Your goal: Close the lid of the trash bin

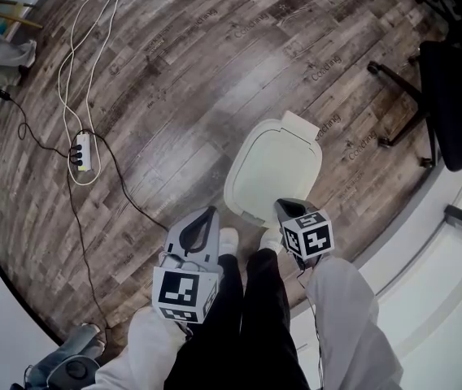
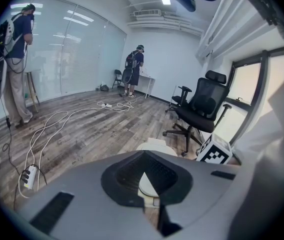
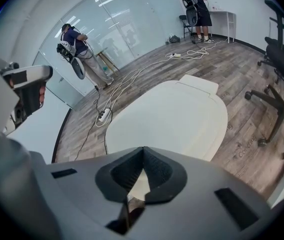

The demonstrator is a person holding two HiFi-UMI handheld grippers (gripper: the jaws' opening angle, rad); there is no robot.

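I am holding the right claw (image 1: 283,208) at the near rim of the trash bin (image 1: 273,169). Its jaws are clenched tip to tip with nothing between them. I cannot tell whether the tips are touching the rim. The left claw (image 1: 210,214) is hanging just to the left of the right one, off the bin's side and over the floor (image 1: 174,96), and it too is clenched on nothing.

The lid (image 3: 172,114) is lying straight ahead of the right claw. It is looking flat on the bin, with the hinge at the far end. I am judging it down or very nearly down, though the seam under the near edge is not showing.

To finish well, I am planning to use the clenched right claw as a blunt pusher. That means bringing it onto the lid's near edge, just ahead of the tips, and pressing straight down and gently, so the bin is not tipping or sliding away on the smooth boards. Pressing out by the hinge would be doing little. The left claw is sitting close enough to steady the bin's side if it shifts.

Counting:
- one bin and one lid
- two claws
- one black office chair (image 1: 455,96), well to the right of the right claw
- one power strip (image 1: 83,151), well to the left of the left claw
- two people, one (image 3: 79,46) far ahead on the left and one (image 3: 197,4) at the far end of the room
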